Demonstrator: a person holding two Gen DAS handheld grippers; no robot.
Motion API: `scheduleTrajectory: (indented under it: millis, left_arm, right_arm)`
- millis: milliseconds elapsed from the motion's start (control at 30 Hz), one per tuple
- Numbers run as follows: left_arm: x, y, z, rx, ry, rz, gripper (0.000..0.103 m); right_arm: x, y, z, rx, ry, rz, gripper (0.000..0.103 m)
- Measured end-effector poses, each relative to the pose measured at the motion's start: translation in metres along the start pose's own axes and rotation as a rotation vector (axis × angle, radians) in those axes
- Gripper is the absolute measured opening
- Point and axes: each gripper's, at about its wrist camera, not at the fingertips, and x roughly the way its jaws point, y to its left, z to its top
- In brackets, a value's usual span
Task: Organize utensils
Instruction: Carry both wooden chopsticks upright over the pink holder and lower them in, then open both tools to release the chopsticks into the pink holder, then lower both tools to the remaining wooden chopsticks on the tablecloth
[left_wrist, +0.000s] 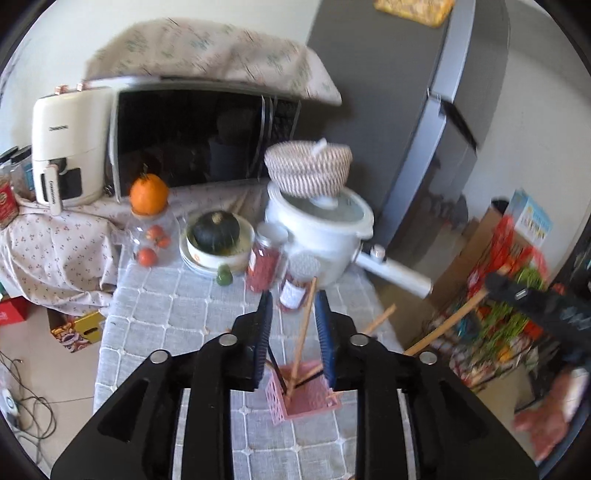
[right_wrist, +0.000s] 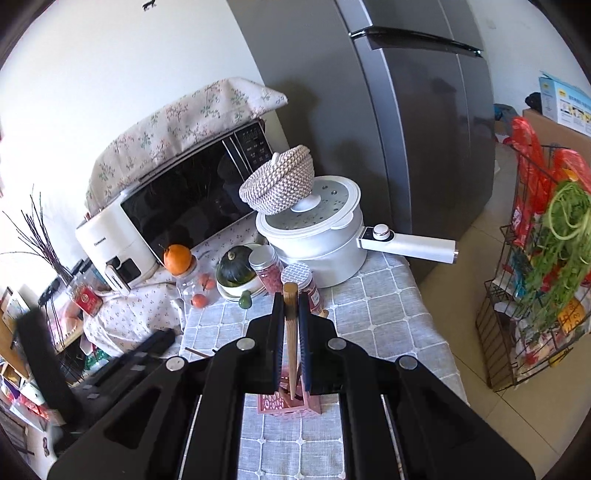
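Left gripper (left_wrist: 293, 299) jaws partly apart, blue pads clear of the thin wooden stick (left_wrist: 302, 338) that leans up between them; nothing gripped. Stick's lower end sits in the pink basket (left_wrist: 306, 397) just below and ahead of the fingertips, on the grey checked tablecloth (left_wrist: 177, 317). Right gripper (right_wrist: 291, 301) clamped narrow on a wooden handle (right_wrist: 291, 325), held upright, its lower end down in the same pink basket (right_wrist: 275, 404) right under the jaws. White pot (right_wrist: 314, 236) and red jars (right_wrist: 267, 271) beyond the tips.
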Motion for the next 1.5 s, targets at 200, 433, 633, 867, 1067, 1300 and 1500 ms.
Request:
scheduleTrajectory:
  millis: [200,433,633,867,1067,1300,1500]
  left_arm:
    - [-0.007,0.015,-0.002,-0.010,-0.020,0.010,0.035]
    - [0.012,0.020,-0.019,-0.014,0.048,0.031,0.035]
    - [0.007,0.001,-0.027,0.008,0.042,0.028,0.050]
    - [-0.005,-0.020,-0.049,0.026,0.045,0.034,0.059]
    - [-0.014,-0.026,-0.078,0.011,0.054,0.065,0.066]
    - [-0.022,-0.032,-0.107,0.001,0.060,0.077,0.076]
    - [-0.025,-0.035,-0.127,-0.002,0.069,0.092,0.083]
  right_arm:
    - [0.029,0.012,-0.004,-0.024,0.023,-0.018,0.008]
    - [0.057,0.016,-0.024,-0.073,0.063,-0.042,0.017]
    - [0.030,0.014,-0.034,-0.137,0.014,-0.090,0.022]
    - [0.002,-0.007,-0.060,-0.125,0.001,-0.133,0.035]
    - [-0.019,-0.021,-0.094,-0.134,-0.031,-0.184,0.050]
    - [-0.035,-0.032,-0.129,-0.122,-0.059,-0.257,0.071]
    - [-0.041,-0.045,-0.151,-0.086,-0.072,-0.332,0.081]
